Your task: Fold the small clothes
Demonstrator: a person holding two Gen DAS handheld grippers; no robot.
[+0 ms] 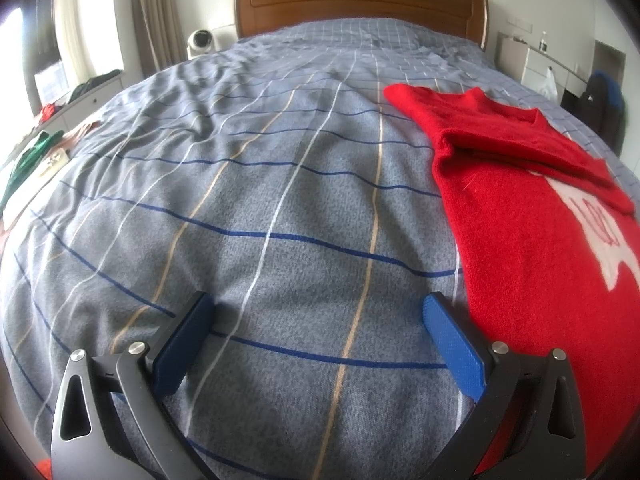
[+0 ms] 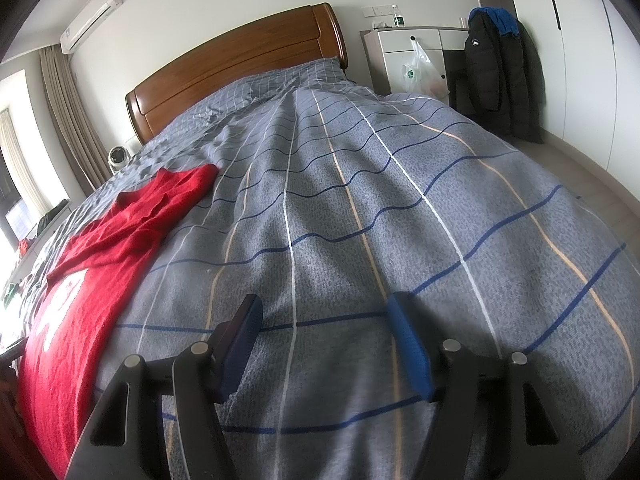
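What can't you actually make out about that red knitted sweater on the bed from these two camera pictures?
- Red knitted sweater: in the left wrist view its right side and hem run off the picture's edge.
- White design on its front: cut off by that edge and partly covered by the folded-over red sleeve, so it is unreadable.
- In the right wrist view the sweater is squeezed against the left edge, its design foreshortened to streaks.

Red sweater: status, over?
Left tongs and right tongs open, empty, either side of it. Red sweater flat on the bedspread, sleeves folded in. Nothing in the way.
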